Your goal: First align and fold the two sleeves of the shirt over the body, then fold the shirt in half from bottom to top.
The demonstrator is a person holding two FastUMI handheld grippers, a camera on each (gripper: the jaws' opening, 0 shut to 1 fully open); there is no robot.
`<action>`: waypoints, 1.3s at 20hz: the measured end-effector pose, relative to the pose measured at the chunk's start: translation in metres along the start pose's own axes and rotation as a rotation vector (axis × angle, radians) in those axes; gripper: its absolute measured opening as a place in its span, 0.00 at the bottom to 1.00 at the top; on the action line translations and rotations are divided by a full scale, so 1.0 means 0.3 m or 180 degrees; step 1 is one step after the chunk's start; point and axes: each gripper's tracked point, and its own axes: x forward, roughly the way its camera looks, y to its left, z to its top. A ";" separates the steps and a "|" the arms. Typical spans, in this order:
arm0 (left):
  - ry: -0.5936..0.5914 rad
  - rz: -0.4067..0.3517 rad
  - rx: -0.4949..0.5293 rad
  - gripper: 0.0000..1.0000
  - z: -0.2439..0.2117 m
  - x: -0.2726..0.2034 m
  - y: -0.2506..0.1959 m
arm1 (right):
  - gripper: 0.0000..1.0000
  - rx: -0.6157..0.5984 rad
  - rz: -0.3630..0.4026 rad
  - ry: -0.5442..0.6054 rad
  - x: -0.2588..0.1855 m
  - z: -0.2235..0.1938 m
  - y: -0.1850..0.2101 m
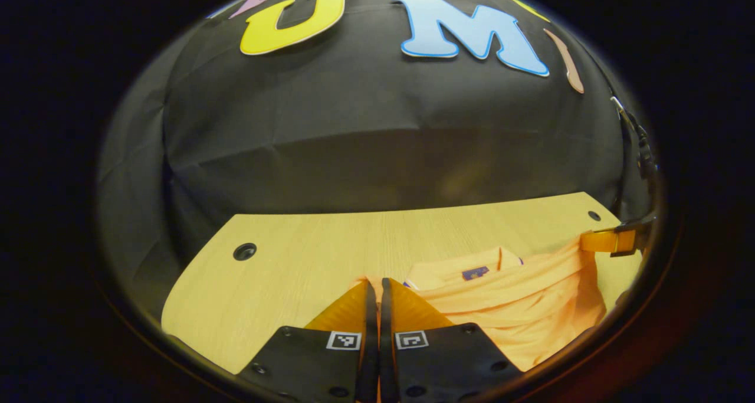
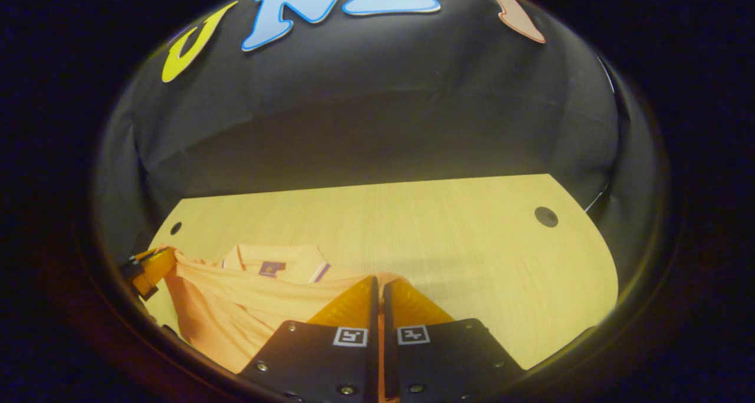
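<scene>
An orange polo shirt [image 1: 519,308] lies bunched on the light wooden table [image 1: 307,255], its collar [image 1: 472,267] with a small purple label facing up. My left gripper [image 1: 376,282] is shut on an edge of the fabric at its left end. The right gripper [image 1: 593,241] pinches the other end at the far right, holding the cloth up and stretched between the two. In the right gripper view the shirt [image 2: 236,308] spreads to the left. There my right gripper [image 2: 378,280] is shut on cloth, and the left gripper [image 2: 154,262] holds the far left end.
The table [image 2: 448,232] has round cable holes near its back corners [image 1: 245,251] [image 2: 545,216]. Black cloth walls close in the booth behind and at both sides. A cable [image 1: 640,143] hangs at the right wall.
</scene>
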 end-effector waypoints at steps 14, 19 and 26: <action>-0.0146 -0.0068 -0.0014 0.69 0.111 -0.220 -0.075 | 0.85 -0.0282 0.0120 -0.0388 -0.208 0.108 0.028; -0.0349 -0.0008 0.0034 0.94 0.174 -0.359 -0.118 | 0.95 -0.0384 0.0127 -0.0709 -0.368 0.156 0.023; -0.0786 -0.0015 -0.0139 0.91 0.240 -0.605 -0.189 | 0.95 -0.0702 0.0178 -0.1280 -0.669 0.183 0.033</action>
